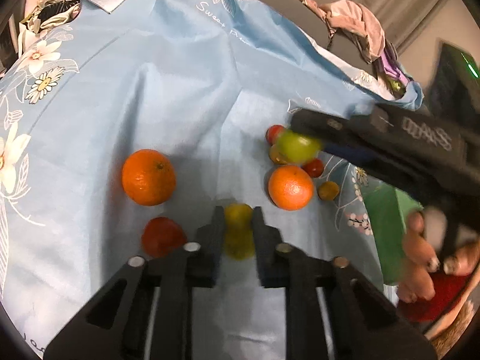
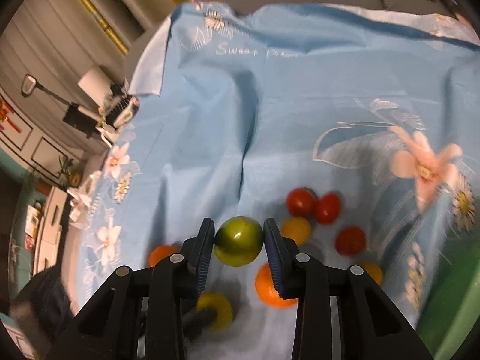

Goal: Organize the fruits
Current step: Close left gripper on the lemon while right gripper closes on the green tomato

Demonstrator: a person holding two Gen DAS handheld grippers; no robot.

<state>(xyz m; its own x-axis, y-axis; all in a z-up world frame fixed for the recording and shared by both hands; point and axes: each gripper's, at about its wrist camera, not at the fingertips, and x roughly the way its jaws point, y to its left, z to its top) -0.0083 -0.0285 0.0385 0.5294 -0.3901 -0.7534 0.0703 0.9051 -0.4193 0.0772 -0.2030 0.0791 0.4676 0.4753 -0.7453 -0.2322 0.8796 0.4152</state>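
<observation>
So the right claw (image 2: 239,235) has a green fruit (image 2: 238,241) pinched between its two fingers, dead centre, lifted a bit above the blue flowered cloth (image 2: 270,105). It's basically round, so there's no real long axis to speak of; a small dark spot near its top faces up and away from the camera.

The left claw (image 1: 238,213) sits narrow around a yellow fruit (image 1: 238,231), a finger on each side. That one looks a bit elongated, with its length running along the fingers, but it's blurry, so I can't tell if it's truly clamped or just bracketed.

Everything else lies loose on the cloth: a big orange (image 1: 148,177) out on the left with a red fruit (image 1: 163,237) just below it, and a second orange (image 1: 290,187) on the right, packed in near a few small red and yellow ones.

Room-wise, the far half of the cloth is wrinkled. A green container (image 2: 450,306) sits at the right edge, close to the cluster.
</observation>
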